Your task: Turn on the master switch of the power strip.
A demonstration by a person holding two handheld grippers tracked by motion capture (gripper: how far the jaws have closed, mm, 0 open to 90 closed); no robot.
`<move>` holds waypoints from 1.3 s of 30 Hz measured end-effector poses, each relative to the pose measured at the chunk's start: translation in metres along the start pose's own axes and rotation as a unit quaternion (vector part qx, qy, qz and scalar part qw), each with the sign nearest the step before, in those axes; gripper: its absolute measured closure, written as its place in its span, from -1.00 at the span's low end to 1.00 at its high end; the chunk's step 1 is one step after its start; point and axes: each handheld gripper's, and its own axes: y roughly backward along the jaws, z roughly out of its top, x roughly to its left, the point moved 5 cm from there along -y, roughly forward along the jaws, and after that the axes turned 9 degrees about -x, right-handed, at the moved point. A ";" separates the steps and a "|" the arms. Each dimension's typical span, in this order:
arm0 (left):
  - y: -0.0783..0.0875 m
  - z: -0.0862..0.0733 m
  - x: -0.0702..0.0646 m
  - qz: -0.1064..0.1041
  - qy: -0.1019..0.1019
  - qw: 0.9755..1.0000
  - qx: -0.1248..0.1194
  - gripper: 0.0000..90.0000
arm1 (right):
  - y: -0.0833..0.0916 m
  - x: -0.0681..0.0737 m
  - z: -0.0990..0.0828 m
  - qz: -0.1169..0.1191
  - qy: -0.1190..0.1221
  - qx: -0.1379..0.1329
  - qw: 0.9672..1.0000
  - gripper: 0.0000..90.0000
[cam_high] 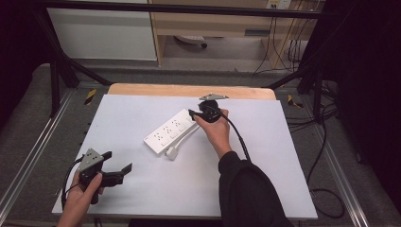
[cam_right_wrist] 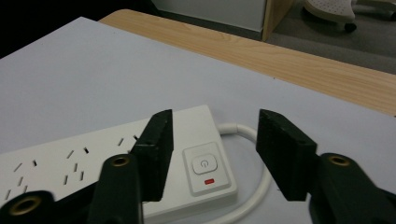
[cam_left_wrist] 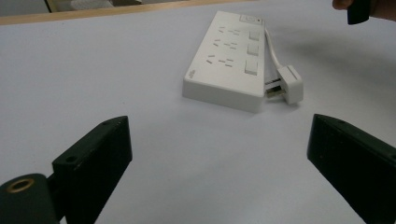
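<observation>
1. Evidently rigid and light, the power strip (cam_high: 171, 132) lies mid-table, plug (cam_left_wrist: 289, 83) just beside it.
2. Its smooth long sides look the best hold.
3. The right gripper (cam_right_wrist: 212, 149) hovers over its switch (cam_right_wrist: 204, 165), jaws spread.
4. The left gripper (cam_high: 116, 166) waits near-left, jaws spread, empty.

left claw (cam_high: 119, 162): black, grey triangular plate, black cable | right claw (cam_high: 193, 113): black, brass-ringed screw holes | black sleeve (cam_high: 246, 184)

The light falls evenly from above on the pale desk (cam_high: 142, 189), which looks bright, while the sides of the high view are very dark. Shadows are soft and faint. In both gripper views the near black jaws are a little blurred. No strong glare is seen.
</observation>
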 end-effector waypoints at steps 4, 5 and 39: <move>0.000 0.000 0.000 0.000 0.000 1.000 0.001 -0.86 | 0.002 -0.002 0.001 -0.005 -0.012 0.005 1.000 -0.27; 0.000 0.000 0.000 0.000 0.000 1.000 0.001 -0.86 | 0.002 -0.004 0.001 -0.006 -0.014 0.007 1.000 -0.33; -0.001 -0.001 0.000 0.002 -0.001 1.000 0.004 -0.86 | 0.096 -0.050 0.001 -0.025 -0.030 -0.038 0.999 -0.78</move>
